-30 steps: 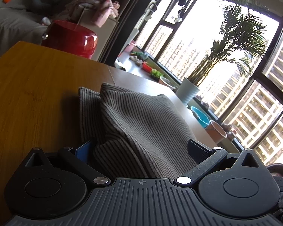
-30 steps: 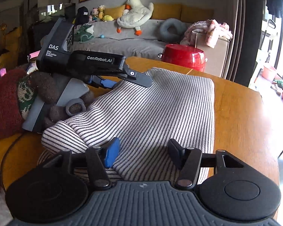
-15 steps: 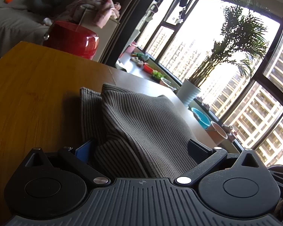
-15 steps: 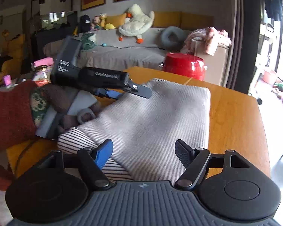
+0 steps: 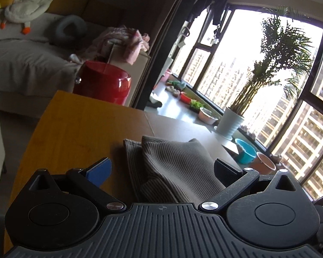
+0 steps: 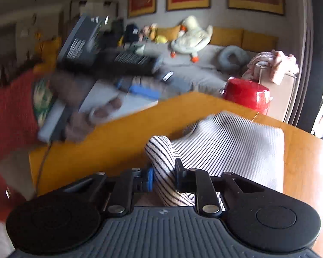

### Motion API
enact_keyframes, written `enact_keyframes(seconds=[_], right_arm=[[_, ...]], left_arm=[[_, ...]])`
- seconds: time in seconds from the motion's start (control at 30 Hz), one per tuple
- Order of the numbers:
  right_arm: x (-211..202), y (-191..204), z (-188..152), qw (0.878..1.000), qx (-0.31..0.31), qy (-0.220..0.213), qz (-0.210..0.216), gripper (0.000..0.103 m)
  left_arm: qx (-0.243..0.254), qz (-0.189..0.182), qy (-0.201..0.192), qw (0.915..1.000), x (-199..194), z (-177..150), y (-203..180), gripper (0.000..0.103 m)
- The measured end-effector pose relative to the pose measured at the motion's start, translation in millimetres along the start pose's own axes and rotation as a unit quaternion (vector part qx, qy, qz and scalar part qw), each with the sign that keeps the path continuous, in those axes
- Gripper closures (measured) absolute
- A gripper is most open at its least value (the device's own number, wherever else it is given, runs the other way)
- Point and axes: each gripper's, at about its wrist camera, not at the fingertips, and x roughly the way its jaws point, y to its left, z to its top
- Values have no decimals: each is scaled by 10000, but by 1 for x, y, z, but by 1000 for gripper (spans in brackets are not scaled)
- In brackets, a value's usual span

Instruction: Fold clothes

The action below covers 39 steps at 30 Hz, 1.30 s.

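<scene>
A striped knit garment (image 6: 230, 142) lies folded on the wooden table (image 6: 118, 133). My right gripper (image 6: 163, 178) is shut on a bunched striped edge of it at the near side, lifting a roll of cloth between the fingers. In the left wrist view the same garment (image 5: 174, 165) looks grey-brown and lies just ahead of my left gripper (image 5: 161, 167), which is open and raised above the table, its fingers wide apart on either side of the cloth's near end. The left gripper (image 6: 109, 62) shows blurred in the right wrist view, held in a person's gloved hand (image 6: 75, 116) off the table's far-left edge.
A red pot (image 5: 103, 83) stands beyond the table's far edge, next to a sofa (image 6: 204, 73) with a plush duck (image 6: 191, 36). A window ledge with bowls and a potted plant (image 5: 230, 124) runs along the right. Bare table (image 5: 75, 133) lies left of the garment.
My right gripper went from open to shut on the garment's near striped edge and lifted it. The left gripper drew back and up, away from the cloth, staying open.
</scene>
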Motion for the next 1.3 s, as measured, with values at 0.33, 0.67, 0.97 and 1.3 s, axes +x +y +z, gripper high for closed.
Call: enact_keyframes(seconds=[0.33,0.67,0.97,1.3], right_arm=[[9,-1,-34,9915,672,879,678,68],[-18,34,-29,9686,-2044,1387,297,33],[14,14,-18,9848,-824,1524,143,59],[20,-55,-9,9659,1815,1629,869,64]], left_arm=[[-12,-237,84,9997,-3,-10,-12,0],[192,-76,171,9996,-8,-20,-12,0],[1527,-68,300,9878,-38,-39,-37,0],[3864,-808,764,9156,-56,-100,-92,0]])
